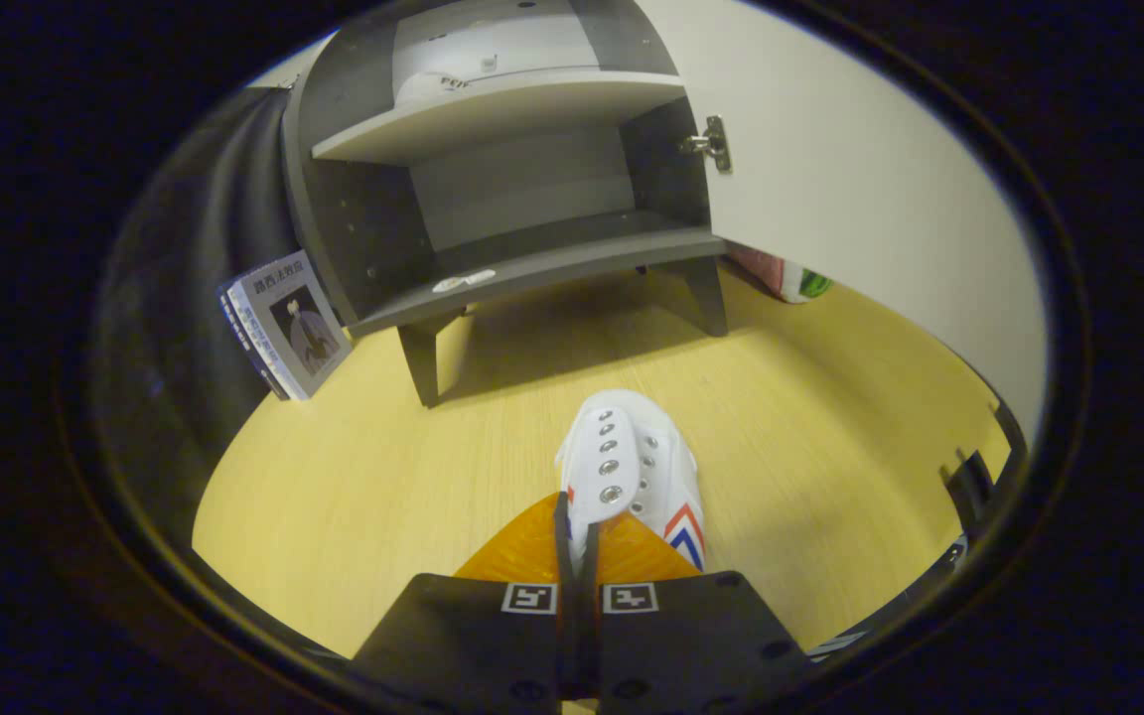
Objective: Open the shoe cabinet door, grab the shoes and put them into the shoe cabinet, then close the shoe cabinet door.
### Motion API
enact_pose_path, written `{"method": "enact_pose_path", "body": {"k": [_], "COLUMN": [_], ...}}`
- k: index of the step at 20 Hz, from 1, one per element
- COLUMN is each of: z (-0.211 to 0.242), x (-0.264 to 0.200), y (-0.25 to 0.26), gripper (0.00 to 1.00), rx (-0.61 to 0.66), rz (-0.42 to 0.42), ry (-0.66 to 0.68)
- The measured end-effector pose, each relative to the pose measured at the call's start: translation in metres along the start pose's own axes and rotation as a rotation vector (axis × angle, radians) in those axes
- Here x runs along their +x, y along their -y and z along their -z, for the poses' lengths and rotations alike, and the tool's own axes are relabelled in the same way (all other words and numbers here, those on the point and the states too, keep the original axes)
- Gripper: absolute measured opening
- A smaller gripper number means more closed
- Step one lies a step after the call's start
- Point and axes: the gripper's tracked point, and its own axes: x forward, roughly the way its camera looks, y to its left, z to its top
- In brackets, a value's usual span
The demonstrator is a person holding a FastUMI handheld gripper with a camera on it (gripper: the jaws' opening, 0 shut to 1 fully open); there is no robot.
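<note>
Hand-held gripper (580,556) has its two fingers drawn nearly together, pinching the upper edge of a white canvas sneaker with metal eyelets and a red-and-blue chevron on its side (632,467). Both fingers seem to press on the shoe's collar, though the exact contact is hard to make out this close. The shoe's long axis runs straight forward along the fingers, toe pointing away, and it hangs just above the pale yellow wooden tabletop (354,497).

Directly ahead and well apart stands a grey shoe cabinet on short legs (493,199), its white door (830,179) swung wide open to the right. The lower shelf (552,260) lies in line with the toe, bare except for a small white scrap. A stack of books (284,323) leans beside the cabinet's left wall.
</note>
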Motion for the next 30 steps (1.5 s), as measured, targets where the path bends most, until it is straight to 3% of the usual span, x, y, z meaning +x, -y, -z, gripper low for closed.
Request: {"method": "enact_pose_path", "body": {"k": [7, 18, 25, 30], "z": [-0.083, -0.268, -0.368, -0.426], "x": [-0.037, -0.103, -0.082, -0.038], "y": [-0.038, -0.064, -0.068, -0.069], "gripper": [0.03, 0.02, 0.02, 0.02], "rx": [-0.009, 0.004, -0.067, -0.102], "rz": [-0.006, 0.077, 0.041, -0.009], "ry": [0.109, 0.431, 0.547, 0.560]}}
